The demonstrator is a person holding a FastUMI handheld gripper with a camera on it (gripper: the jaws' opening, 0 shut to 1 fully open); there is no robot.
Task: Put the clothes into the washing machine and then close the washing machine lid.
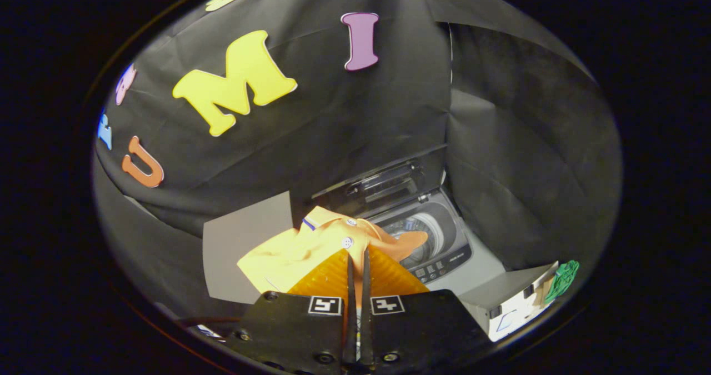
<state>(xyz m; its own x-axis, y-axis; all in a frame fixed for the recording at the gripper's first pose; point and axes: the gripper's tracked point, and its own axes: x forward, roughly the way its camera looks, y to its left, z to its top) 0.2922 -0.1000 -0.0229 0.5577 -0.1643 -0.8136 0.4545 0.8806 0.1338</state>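
A yellow-orange polo shirt (pixel 300 253) with white buttons hangs bunched at my fingertips, lifted off any surface. My gripper (pixel 358 255) is shut on the shirt, its two fingers pressed almost together with the cloth pinched between them. Beyond the fingers and a little to the right stands the top-loading washing machine (pixel 452 241). Its lid (pixel 383 183) is raised upright at the back, and the round drum opening (pixel 419 233) shows, partly covered by a fold of the shirt. The machine's button panel (pixel 444 266) faces me.
A flat grey board (pixel 244 241) lies to the left behind the shirt. Right of the machine sits a white box (pixel 516 305) with a green cloth-like thing (pixel 564 278) on its far corner. Black cloth walls close in behind and on the right.
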